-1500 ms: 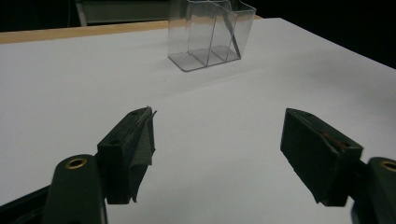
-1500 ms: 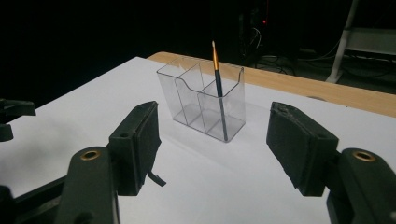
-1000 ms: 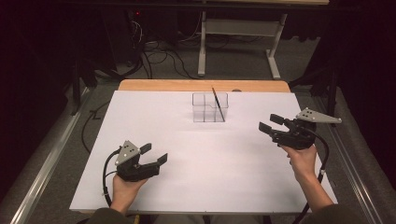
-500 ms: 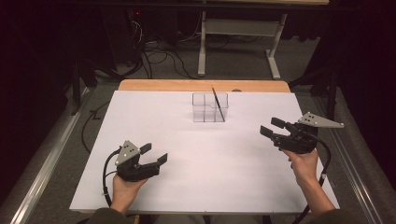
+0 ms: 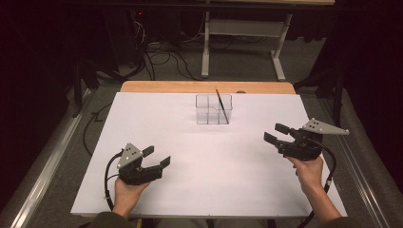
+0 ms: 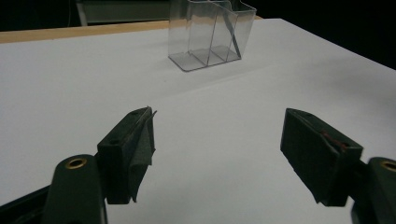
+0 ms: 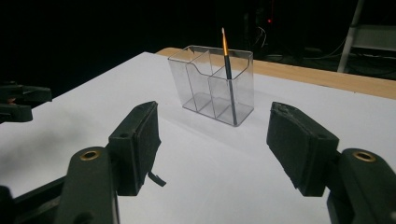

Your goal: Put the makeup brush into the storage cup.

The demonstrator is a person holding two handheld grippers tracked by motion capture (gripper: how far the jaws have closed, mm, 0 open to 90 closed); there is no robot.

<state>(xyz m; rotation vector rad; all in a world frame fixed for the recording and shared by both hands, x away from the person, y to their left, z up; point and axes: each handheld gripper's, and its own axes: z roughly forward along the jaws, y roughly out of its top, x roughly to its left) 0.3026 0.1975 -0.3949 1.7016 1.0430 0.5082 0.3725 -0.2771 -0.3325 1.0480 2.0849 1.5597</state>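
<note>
White table sheet (image 5: 209, 156), dark room beyond. Clear divided holder (image 5: 214, 109) at 12 o'clock, thin brush (image 7: 227, 60) upright in one end compartment, gold ferrule plain from right gripper view. Left gripper (image 5: 154, 158) at 8 o'clock, right gripper (image 5: 276, 133) at 3 o'clock: both spread, empty.

no readable text, labels or numbers anywhere

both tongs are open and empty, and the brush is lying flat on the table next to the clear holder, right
Not quite. The brush stands leaning inside the clear holder, as the right gripper view shows. Both the left tongs and the right tongs are indeed open and empty.
</note>
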